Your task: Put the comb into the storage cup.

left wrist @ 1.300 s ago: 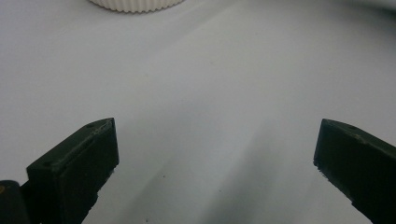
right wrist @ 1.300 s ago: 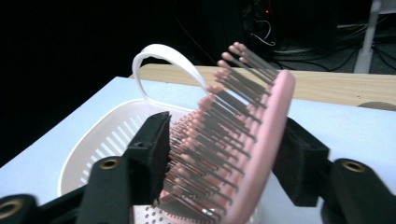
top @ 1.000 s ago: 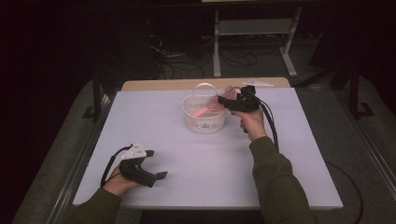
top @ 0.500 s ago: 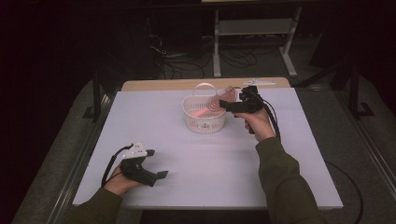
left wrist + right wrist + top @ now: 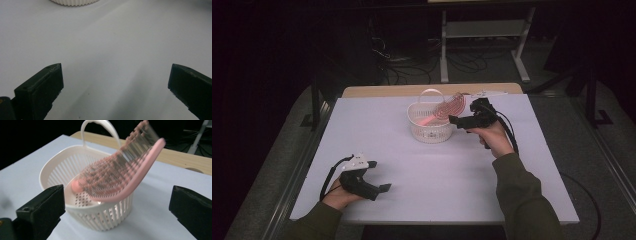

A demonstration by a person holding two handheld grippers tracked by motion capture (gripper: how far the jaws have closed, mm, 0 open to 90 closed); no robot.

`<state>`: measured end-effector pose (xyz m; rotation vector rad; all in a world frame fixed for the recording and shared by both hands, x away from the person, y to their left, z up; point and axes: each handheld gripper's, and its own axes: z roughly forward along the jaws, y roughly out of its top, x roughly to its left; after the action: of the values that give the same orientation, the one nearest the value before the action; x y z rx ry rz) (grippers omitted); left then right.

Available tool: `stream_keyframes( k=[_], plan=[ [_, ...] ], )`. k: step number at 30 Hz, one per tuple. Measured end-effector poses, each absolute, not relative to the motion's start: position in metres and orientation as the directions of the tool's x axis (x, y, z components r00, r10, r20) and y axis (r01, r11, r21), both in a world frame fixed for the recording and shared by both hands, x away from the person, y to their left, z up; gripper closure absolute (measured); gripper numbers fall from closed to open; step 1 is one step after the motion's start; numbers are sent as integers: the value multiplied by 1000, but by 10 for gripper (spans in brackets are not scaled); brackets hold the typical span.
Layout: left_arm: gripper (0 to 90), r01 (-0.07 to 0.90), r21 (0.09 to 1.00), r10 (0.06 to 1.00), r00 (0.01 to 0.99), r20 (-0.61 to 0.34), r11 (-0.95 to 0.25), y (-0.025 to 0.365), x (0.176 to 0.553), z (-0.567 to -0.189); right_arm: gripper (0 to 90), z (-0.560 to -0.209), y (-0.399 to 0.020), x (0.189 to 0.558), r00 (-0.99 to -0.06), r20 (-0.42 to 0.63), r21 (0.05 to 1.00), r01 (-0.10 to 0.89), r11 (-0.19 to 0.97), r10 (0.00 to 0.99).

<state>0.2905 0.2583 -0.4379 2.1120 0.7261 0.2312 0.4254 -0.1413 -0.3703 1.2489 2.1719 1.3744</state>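
A pink hairbrush leans in a white slotted basket. Its handle end is down inside and its bristled head sticks up over the right rim, blurred in the right gripper view. My right gripper hovers just right of the basket. Its jaws have just been opening and stand wide, with the brush ahead of them and touching neither pad. My left gripper rests open at the table's front left with nothing between its jaws. The basket's base is far ahead of it.
The white table top spreads wide in front of the basket. A wooden strip runs along its far edge. Beyond it, on the dark floor, stand a metal rack and loose cables.
The right gripper's jaws have spread and let go of the brush, which now leans on the basket's right rim. That hand has drawn slightly back to the right. The left hand has stayed put.
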Motion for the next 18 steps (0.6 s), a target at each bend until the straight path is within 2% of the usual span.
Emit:
stream_keyframes(
  k=[18],
  plan=[
    [1,415,787,577,811,-93,-457,258,290,-438,3,-385,-155,389,-618,164,821,517,241,769]
  ],
)
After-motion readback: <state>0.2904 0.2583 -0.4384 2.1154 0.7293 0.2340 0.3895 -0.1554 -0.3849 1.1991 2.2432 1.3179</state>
